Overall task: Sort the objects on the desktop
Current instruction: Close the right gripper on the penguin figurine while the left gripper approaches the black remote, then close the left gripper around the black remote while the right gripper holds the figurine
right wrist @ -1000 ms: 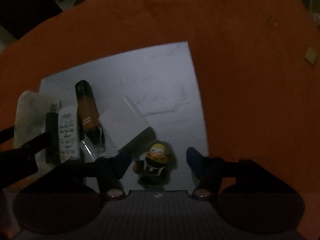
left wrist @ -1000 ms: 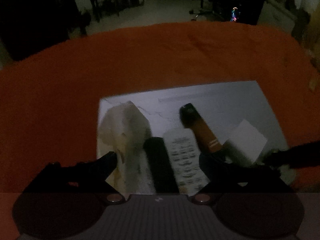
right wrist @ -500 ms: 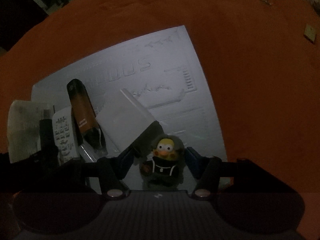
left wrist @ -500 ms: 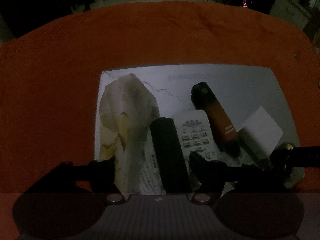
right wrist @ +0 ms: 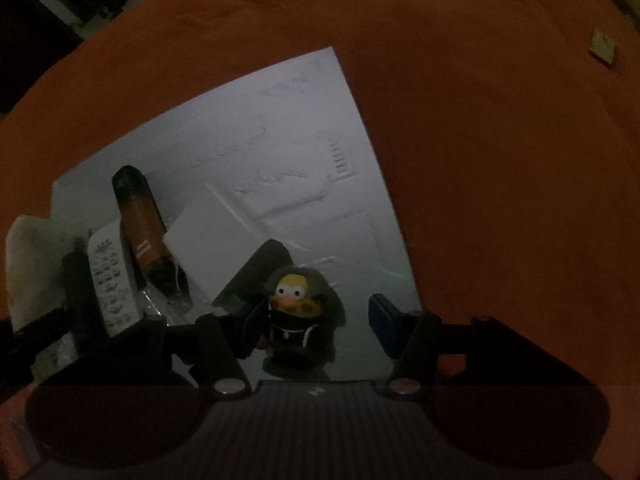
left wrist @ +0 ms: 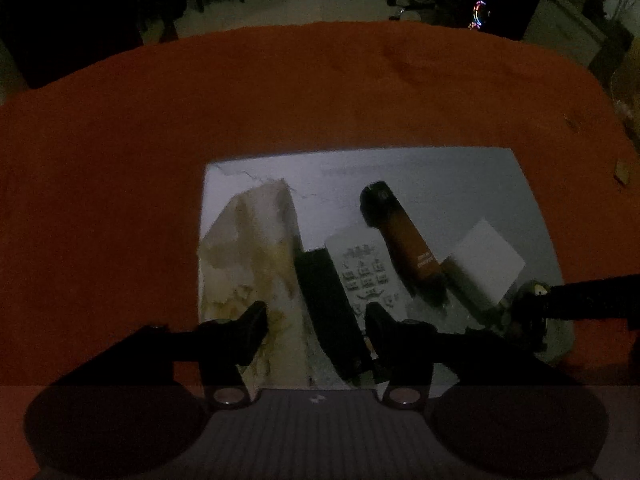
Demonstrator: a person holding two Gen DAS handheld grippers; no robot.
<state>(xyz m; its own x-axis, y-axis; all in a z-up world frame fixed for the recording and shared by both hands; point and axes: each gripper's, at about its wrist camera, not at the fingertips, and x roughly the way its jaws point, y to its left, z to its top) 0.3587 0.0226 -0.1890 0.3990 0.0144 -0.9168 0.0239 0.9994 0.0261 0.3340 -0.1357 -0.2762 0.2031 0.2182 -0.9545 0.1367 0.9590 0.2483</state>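
A grey mat [left wrist: 460,184] lies on an orange cloth [left wrist: 120,200]. On it, from left to right, are a crumpled stained paper [left wrist: 248,248], a black bar [left wrist: 324,300], a white keypad remote [left wrist: 364,272], an orange-brown tube with a black cap [left wrist: 404,236] and a white box [left wrist: 488,256]. My left gripper [left wrist: 318,320] straddles the black bar and the paper's edge. Its jaws are closing, with no clear press on the bar. My right gripper [right wrist: 316,316] is open around a small hooded duck figurine [right wrist: 300,312]. The left pad is at the figurine's side and the right pad stands apart.
A dark grey box [right wrist: 260,272] leans against the white box [right wrist: 208,248] just behind the figurine. A small tan scrap [right wrist: 603,46] lies on the cloth at the far right. Dark furniture and a coloured light [left wrist: 478,12] stand beyond the table's far edge.
My left gripper's jaws have narrowed from wide to close around the black bar. The right gripper has rolled a little, with the figurine still between its fingers.
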